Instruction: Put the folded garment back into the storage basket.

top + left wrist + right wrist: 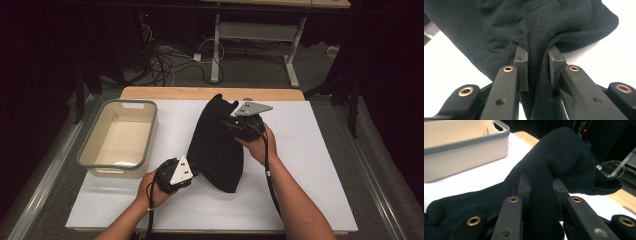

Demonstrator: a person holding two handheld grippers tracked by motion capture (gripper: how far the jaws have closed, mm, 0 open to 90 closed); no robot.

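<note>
Here, black cloth (216, 150) lies mid-bench, just right of bin (119, 139), long axis running near to far. Left gripper (192, 172) pinches near-left edge, fingers (521, 67) clenched on fold. Right gripper (227, 122) clamps far end, lifted off bench (310, 165). Two-end hold likely meant to stretch or fold cloth; bin empty.

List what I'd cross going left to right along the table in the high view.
Beige bin → left claw, shut on the near edge of the black cloth → black cloth → right claw, shut on the cloth's far part → bare white table top.
</note>
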